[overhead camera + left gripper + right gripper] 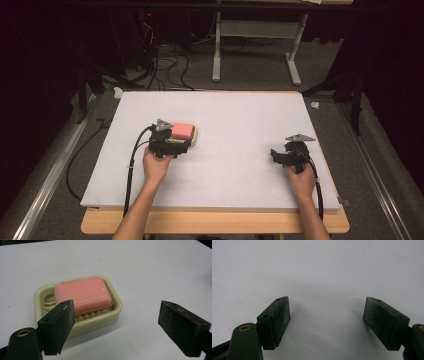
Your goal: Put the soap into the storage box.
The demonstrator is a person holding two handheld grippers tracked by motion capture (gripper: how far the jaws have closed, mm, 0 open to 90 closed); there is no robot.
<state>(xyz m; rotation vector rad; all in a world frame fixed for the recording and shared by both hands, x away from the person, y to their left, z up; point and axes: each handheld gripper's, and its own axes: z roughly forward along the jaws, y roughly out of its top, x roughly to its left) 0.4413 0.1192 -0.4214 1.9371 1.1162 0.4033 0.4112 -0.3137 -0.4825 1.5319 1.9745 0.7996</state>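
Observation:
A pink bar of soap (182,131) (82,295) lies in a pale cream soap dish (194,136) (100,321) on the white table top, left of centre. My left gripper (176,145) (116,315) sits just in front of the dish, open, with its left jaw overlapping the dish's near corner and nothing between the jaws. My right gripper (275,155) (327,312) rests at the right side of the table, open, over bare white surface.
The white board (235,115) lies on a wooden table (215,222). Beyond its far edge is grey floor with cables (160,65) and a white table frame (255,45). A metal rail (45,185) runs along the left.

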